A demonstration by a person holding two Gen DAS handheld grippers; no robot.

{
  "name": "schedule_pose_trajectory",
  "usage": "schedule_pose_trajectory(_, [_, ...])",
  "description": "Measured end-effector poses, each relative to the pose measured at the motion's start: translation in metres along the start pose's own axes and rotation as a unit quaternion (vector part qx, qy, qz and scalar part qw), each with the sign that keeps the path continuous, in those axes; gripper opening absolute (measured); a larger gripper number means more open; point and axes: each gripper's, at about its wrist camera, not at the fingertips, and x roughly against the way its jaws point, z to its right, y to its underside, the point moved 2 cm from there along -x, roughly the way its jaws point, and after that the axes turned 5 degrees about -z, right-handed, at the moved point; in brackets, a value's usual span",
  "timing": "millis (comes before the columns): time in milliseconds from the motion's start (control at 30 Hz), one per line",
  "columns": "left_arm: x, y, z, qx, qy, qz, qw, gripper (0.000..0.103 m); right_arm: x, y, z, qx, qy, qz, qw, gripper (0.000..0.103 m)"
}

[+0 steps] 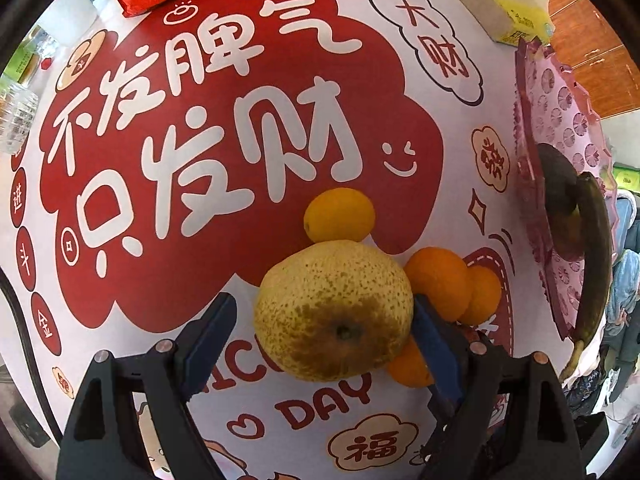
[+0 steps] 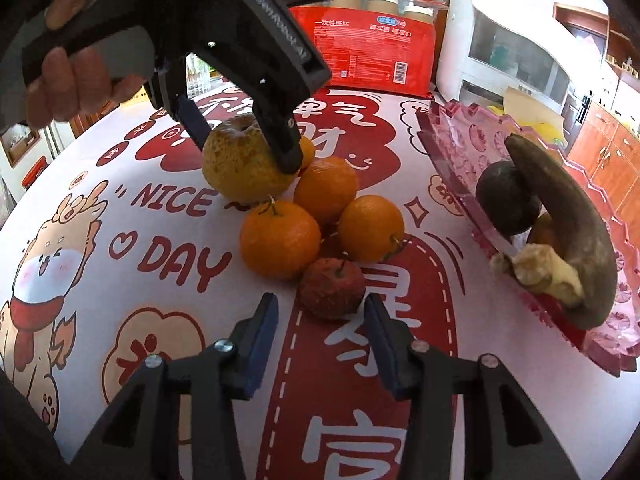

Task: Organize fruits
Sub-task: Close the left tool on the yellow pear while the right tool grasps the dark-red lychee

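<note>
The left gripper is reaching down over the fruit pile, its jaws spread around a speckled yellow pear. In the left wrist view the right blue pad is touching the pear's side, while a gap is showing between the left pad and the fruit, so a firm pinch cannot be confirmed. From the right wrist view, the pear is sitting at the far edge of the cluster on the counter, which is wearing a red and white printed cloth.

Three oranges are lying just in front of the pear, touching one another, and a small red speckled fruit is resting against them nearest the right gripper. That gripper is hovering low with its jaws spread and nothing between them, the red fruit sitting just ahead of its tips.

A pink patterned plate is standing to the right, holding a dark round fruit and a blackened banana. A red package is lying at the far side of the counter.
</note>
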Motion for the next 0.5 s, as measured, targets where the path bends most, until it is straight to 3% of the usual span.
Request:
schedule_pose_trajectory(200, [-0.013, -0.009, 0.007, -0.002, 0.0, -0.004, 1.0, 0.086, -0.002, -0.002, 0.002, -0.004, 0.001, -0.001, 1.0, 0.043])
schedule_pose_trajectory(367, [-0.013, -0.011, 0.003, 0.001, 0.031, -0.001, 0.9995, 0.073, -0.002, -0.002, 0.001, -0.002, 0.001, -0.001, 1.0, 0.041])
schedule_pose_trajectory(500, [-0.011, -0.009, -0.005, 0.001, 0.035, 0.007, 0.9994, 0.073, -0.002, -0.003, 0.005, -0.012, 0.005, 0.001, 1.0, 0.034])
